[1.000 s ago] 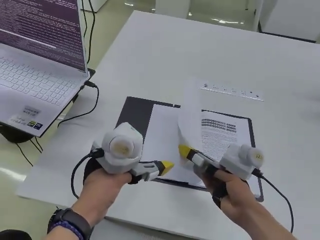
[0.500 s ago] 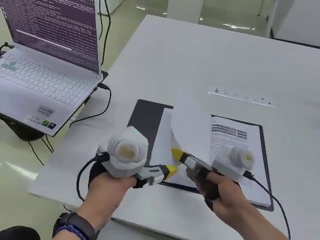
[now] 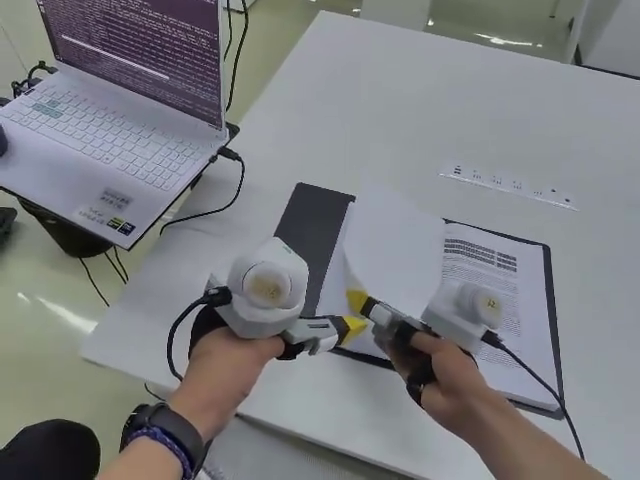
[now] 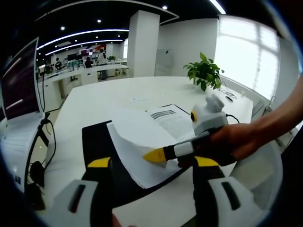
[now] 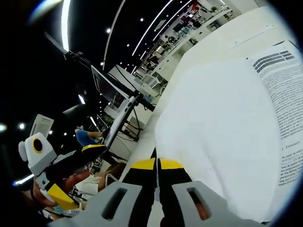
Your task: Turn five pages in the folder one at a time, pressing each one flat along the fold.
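White paper page (image 3: 395,248) now swung further left, past upright, above open black folder (image 3: 308,225): turn about halfway. Right gripper (image 3: 358,302) pinches page's near edge; left gripper (image 3: 346,328) just left, jaws wide, empty. Flattening along fold pending.

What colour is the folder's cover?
The folder cover is black, clearest in the head view.

Bright, even overhead office light; sharp head view; strong fisheye bending at edges
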Tool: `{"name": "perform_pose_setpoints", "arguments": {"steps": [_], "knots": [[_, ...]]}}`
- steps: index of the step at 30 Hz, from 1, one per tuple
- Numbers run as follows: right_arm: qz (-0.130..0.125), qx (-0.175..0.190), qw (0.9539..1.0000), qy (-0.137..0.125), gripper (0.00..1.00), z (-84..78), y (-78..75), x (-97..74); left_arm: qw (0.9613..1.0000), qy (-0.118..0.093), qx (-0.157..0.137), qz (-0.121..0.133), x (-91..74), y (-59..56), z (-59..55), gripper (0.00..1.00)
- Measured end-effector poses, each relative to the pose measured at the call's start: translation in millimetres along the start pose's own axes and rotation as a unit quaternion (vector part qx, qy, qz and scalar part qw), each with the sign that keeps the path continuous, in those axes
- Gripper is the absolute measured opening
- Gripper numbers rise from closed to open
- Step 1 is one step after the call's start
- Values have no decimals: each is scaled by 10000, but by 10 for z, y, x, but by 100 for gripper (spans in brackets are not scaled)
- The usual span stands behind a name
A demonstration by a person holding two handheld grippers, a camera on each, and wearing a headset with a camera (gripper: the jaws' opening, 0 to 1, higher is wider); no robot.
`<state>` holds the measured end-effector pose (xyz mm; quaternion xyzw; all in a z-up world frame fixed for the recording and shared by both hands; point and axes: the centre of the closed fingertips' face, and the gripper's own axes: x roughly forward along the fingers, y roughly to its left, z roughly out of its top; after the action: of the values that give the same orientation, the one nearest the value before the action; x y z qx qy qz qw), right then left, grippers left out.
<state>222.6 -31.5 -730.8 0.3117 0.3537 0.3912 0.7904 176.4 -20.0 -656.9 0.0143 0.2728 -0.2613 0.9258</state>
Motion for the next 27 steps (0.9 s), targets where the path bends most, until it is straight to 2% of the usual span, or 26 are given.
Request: {"name": "perform_pose_setpoints", "arguments": {"steps": [9, 19, 24, 27], "knots": [[-186, 182, 9995, 165, 0, -126, -140, 119, 9999, 31, -99, 76, -7, 58, -41, 68], [-359, 398, 9983, 237, 0, -209, -270, 208, 9996, 86, -242, 133, -4, 130, -104, 67], [-413, 636, 9967, 287, 0, -278, -342, 267, 9995, 109, -260, 121, 24, 142, -107, 67], [-474, 537, 9969, 312, 4, -314, -361, 286, 9995, 107, -269, 101, 45, 142, -96, 67]]}}
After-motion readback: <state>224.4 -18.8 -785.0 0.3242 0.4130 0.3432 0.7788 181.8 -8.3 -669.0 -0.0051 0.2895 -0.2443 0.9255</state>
